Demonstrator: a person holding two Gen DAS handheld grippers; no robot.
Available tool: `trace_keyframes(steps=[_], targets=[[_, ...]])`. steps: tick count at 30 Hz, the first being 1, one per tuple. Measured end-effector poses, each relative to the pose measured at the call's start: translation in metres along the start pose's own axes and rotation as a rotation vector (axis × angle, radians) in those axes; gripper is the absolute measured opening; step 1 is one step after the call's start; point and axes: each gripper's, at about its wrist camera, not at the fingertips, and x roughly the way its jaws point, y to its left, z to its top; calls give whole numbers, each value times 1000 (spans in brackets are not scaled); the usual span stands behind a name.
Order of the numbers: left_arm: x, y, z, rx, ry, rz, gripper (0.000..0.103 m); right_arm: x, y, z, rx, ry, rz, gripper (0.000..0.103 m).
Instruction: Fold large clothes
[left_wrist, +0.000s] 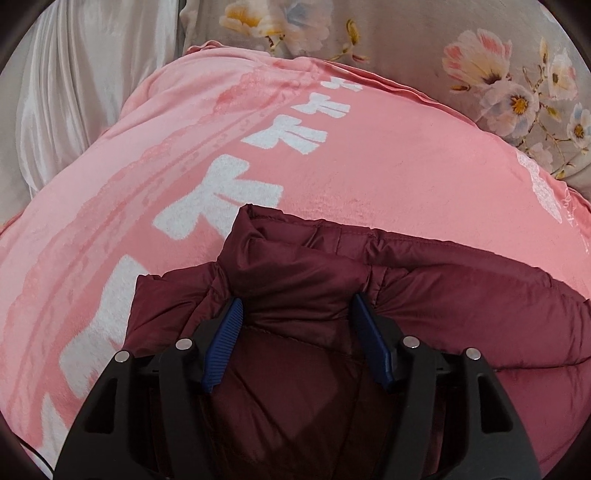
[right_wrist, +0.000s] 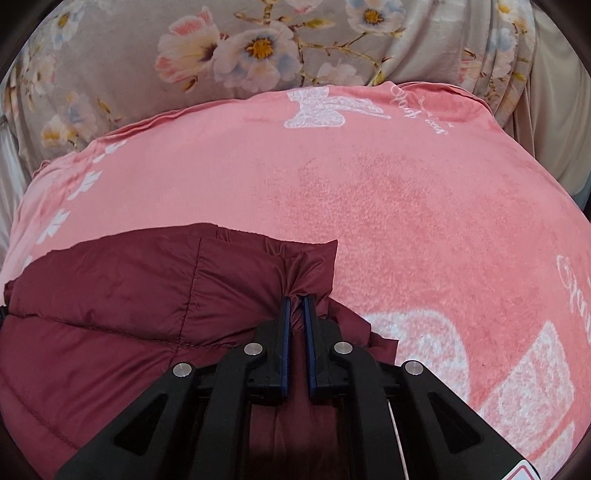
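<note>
We are working on maroon puffer jacket (left_wrist: 424, 302), lying bunched on pink blanket (left_wrist: 388, 166) at near side; right gripper (right_wrist: 297, 299) pinching jacket's far corner, fabric puckering between pads; left gripper (left_wrist: 297, 306) standing released, blue fingers (left_wrist: 225, 339) straddling raised collar fold, not pressing; judging fold as under way, not finished: jacket looking doubled once, edges uneven; smoothing and further folding remaining.
</note>
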Motion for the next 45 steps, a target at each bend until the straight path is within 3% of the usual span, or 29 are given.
trace_keyframes(steps=[8,11,15,18,21,24,35,39,40,43,45], targets=[[3,3,-1,-19,-6,-15,61,-6,-7,0,38,-3,9,10],[-10,9,4,-29,4,-30,61,-52,-7,-2,62,-111,-3,15],[-60,8,9,-68,-60,-111,62,-103,33,-12,11,-194,112,15],[-83,-20,0,-35,-58,-188,62,-114,78,-29,-76,-189,181,15],[-79,-57,-24,39,-12,-204,62,-102,114,-49,-145,-154,193,15],[-64,-72,-42,51,16,-182,62,-82,121,-62,-137,-96,199,15],[-49,-77,-62,88,-48,-112,64,-63,121,-73,-147,-42,167,10],[-66,-51,-56,14,-19,-172,63,-99,134,-77,-142,-87,235,15],[-77,-37,-55,-23,-29,-186,68,-106,138,-78,-147,-95,252,15],[-105,9,-56,-124,-84,-154,83,-122,158,-84,-159,-102,313,15],[-112,40,-58,-189,-87,-109,86,-124,172,-91,-169,-87,338,15]])
